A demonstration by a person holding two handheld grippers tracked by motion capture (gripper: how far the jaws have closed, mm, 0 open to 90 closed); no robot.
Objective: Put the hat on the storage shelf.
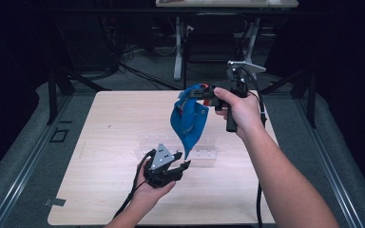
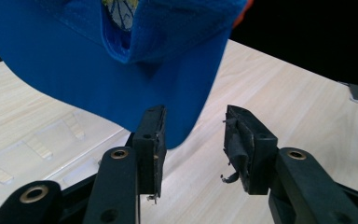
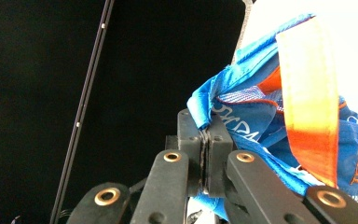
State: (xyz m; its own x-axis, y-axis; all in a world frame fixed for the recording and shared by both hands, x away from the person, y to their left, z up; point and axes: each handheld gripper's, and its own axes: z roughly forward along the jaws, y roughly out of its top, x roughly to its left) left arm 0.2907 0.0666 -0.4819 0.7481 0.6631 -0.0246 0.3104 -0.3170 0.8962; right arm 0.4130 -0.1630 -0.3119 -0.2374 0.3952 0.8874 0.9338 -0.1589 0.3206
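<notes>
A blue cap (image 1: pixel 187 121) hangs in the air over the middle of the wooden table (image 1: pixel 100 142), its brim pointing down. My right gripper (image 1: pixel 204 91) is shut on the cap's upper edge; in the right gripper view the jaws (image 3: pixel 206 135) pinch blue fabric beside an orange strap (image 3: pixel 307 107). My left gripper (image 1: pixel 183 161) is low over the table, just below and left of the brim tip. In the left gripper view its jaws (image 2: pixel 195 135) stand open, and the blue cap (image 2: pixel 98 79) hangs close behind the left jaw, apart from both pads.
A clear plastic rack (image 1: pixel 204 152) lies on the table under the cap, also seen as a clear plastic rack (image 2: pixel 37 147) at the left. Grey floor surrounds the table. A dark chair (image 1: pixel 214 45) and desk legs stand beyond the far edge.
</notes>
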